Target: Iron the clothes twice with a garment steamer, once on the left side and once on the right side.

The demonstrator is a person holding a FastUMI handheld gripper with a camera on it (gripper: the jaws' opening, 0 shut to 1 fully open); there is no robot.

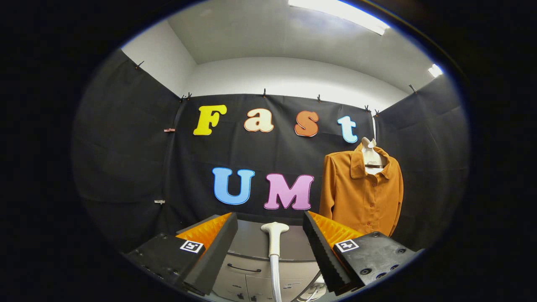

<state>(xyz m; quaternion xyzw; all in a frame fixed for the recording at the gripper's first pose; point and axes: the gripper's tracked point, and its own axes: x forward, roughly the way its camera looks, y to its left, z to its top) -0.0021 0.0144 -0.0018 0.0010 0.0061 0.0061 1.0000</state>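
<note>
- The gripper point(268, 235) sits at the bottom centre of the frame, its two fingers spread wide apart with nothing pressed between them.
- Each finger has a black ridged pad on its inner face, an orange body behind it, and a small square black-and-white marker on top; the left finger point(209, 247) and right finger point(325, 247) angle outward from each other.
- The garment steamer point(274, 243) stands upright in the gap between the fingers, lower centre of the frame (white, with a flared head at the top and a narrow handle running down). It touches neither finger.
- A pale hose or cord point(312, 291) curls near the steamer's base at the bottom of the frame, just inside the right finger.
- Beneath and behind the steamer is a grey cabinet point(247, 268) with drawer fronts and a dark handle.
- The orange shirt point(361, 193) hangs at the right of centre, beyond the right finger and well apart from the steamer, buttoned up the front with its collar open on a white hanger point(371, 157).
- The shirt hangs against the black cloth wall, and its hem drops out of sight behind the right finger.
- A bright ceiling light point(340, 14) runs across the upper right of the frame.
</note>
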